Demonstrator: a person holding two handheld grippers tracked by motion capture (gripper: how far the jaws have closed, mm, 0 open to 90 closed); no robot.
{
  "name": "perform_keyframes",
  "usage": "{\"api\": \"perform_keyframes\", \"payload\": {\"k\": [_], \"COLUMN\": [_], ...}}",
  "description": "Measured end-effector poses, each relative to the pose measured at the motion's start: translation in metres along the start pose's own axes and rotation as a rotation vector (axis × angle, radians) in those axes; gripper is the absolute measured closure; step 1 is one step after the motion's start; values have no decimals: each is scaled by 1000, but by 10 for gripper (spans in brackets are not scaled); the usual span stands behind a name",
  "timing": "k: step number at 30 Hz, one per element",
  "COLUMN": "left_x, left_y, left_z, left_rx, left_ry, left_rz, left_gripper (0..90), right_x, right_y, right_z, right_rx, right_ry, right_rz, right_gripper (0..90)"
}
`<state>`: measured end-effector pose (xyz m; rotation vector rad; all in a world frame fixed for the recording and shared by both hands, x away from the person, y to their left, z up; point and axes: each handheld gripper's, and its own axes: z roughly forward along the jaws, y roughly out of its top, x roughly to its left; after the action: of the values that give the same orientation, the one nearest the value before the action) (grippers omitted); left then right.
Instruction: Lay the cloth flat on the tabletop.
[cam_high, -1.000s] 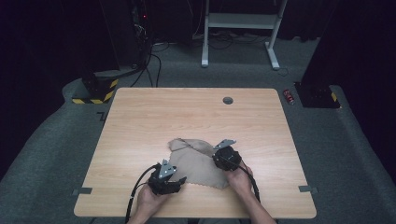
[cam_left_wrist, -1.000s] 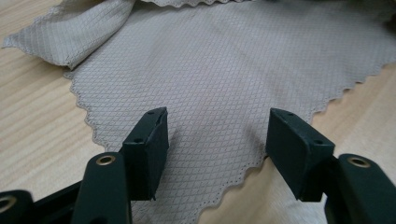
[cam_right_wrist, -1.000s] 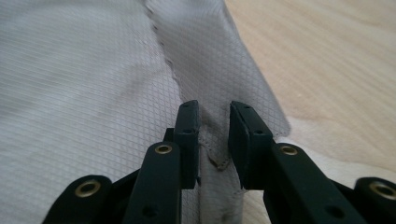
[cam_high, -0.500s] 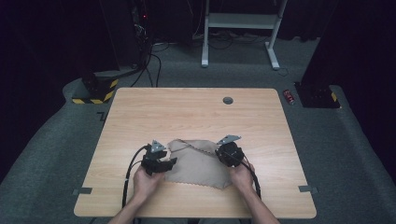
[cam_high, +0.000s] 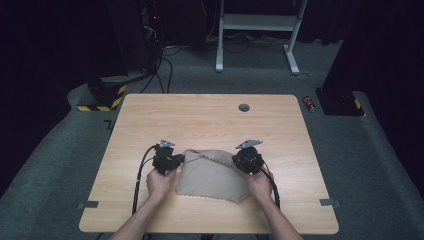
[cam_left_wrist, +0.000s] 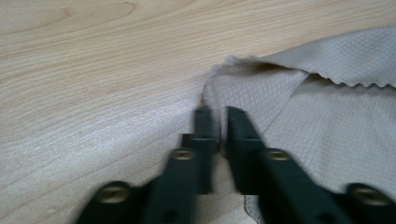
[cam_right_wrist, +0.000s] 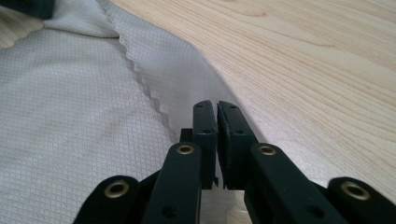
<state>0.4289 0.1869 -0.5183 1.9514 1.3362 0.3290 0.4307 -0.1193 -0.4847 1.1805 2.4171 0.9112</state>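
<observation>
Wooden table (cam_high: 210, 117) on grey carpet, dark room behind. Beige cloth (cam_high: 212, 175) lies near front edge, top edge folded over. Left hand-held gripper (cam_high: 176, 159) has just been closing, jaws now pinching cloth's left corner. Right hand-held gripper (cam_high: 238, 159) has just closed, clamped on cloth's right edge.

Left gripper (cam_high: 181, 159), right gripper (cam_high: 237, 159): jaws just closed.

A beige, diamond-textured cloth (cam_high: 212, 175) lies on a light woodgrain table (cam_high: 200, 117).
</observation>
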Motion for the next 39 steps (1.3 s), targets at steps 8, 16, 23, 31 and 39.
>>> {"api": "perform_keyframes", "payload": {"k": [8,16,23,31,39], "left_x": [2,2,7,10,10], "left_y": [3,20,23,27,35], "left_z": [-12,-23,-19,-18,-21], "left_rx": [-32,-45,-48,-43,-64], "left_ry": [-28,-44,-76,-90,-105], "left_rz": [10,44,5,-2,-3], "left_gripper": [900,899,897,897,897], "right_x": [0,-7,-4,1,-9], "right_y": [2,-9,-14,-14,-7], "right_z": [-3,-3,5,13,-7], "right_rx": [-17,-7,32,66,2], "right_ry": [-8,-18,-3,-17,-10], "right_rz": [-2,14,-22,-75,-23], "right_gripper": [897,794,735,898,898]}}
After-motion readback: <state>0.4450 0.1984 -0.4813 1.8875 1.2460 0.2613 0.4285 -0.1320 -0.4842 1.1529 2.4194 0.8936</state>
